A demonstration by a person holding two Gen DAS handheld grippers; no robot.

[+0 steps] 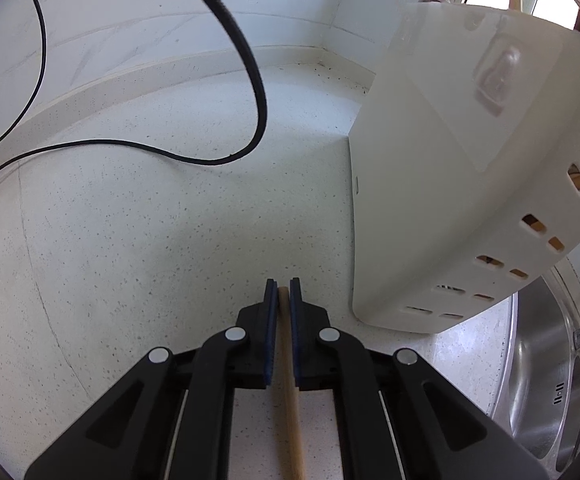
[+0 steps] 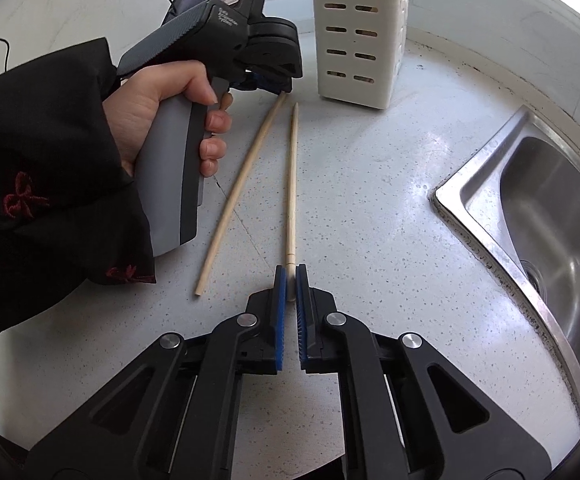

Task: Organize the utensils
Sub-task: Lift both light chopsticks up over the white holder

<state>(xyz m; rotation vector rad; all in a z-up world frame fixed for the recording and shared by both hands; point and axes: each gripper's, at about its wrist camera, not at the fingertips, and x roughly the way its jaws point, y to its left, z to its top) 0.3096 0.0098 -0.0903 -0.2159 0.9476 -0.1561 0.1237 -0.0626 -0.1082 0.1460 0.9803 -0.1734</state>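
From the left wrist, the left gripper (image 1: 284,294) pinches a chopstick (image 1: 290,400) lying along its fingers, the white holder (image 1: 449,200) just far-right on the desk (image 1: 150,240).

From the right wrist, the right gripper (image 2: 290,280) pinches the near end of the second chopstick (image 2: 291,184), which points far toward the holder.

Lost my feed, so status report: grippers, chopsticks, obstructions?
Left gripper shut on left chopstick. Right gripper shut on right chopstick. Both flat on counter. White holder ahead, path unobstructed.
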